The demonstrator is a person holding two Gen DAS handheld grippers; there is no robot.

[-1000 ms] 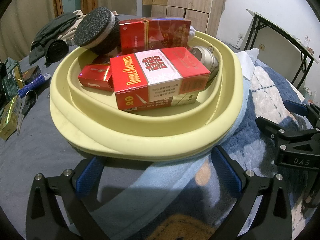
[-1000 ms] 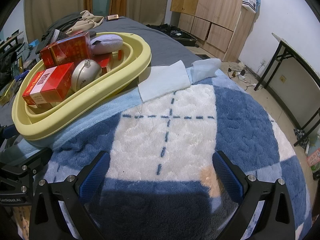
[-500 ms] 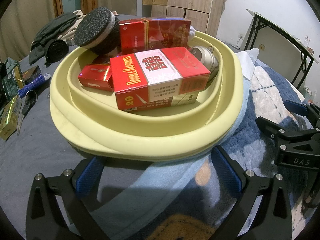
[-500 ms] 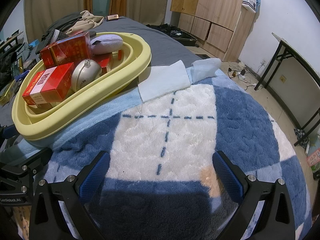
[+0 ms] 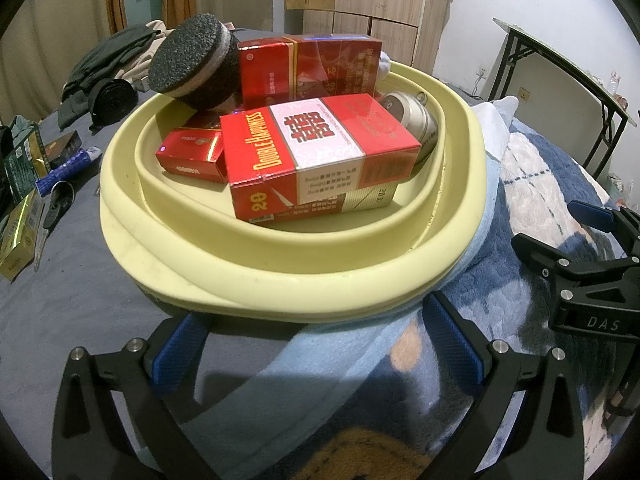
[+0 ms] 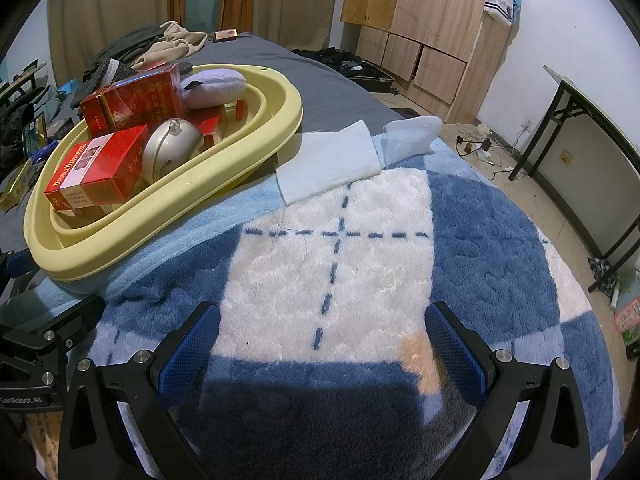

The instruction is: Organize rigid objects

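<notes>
The left gripper point(image 5: 316, 344) hangs with jaws spread and empty just before the yellow basin point(image 5: 280, 280); the right gripper point(image 6: 320, 344) likewise gapes over the blue-and-white blanket point(image 6: 360, 248); within the basin lie a red Double Happiness box point(image 5: 320, 152), a silver tin point(image 5: 412, 116) and a black sponge point(image 5: 188, 60).

The left claw point(image 5: 312, 344) fills the bottom of its own view, its two blue-padded fingers point(image 5: 180, 346) spread wide with nothing between them. The right claw point(image 6: 320, 344) sits low in its view, equally spread and empty. Each shows at the other's frame edge.
</notes>
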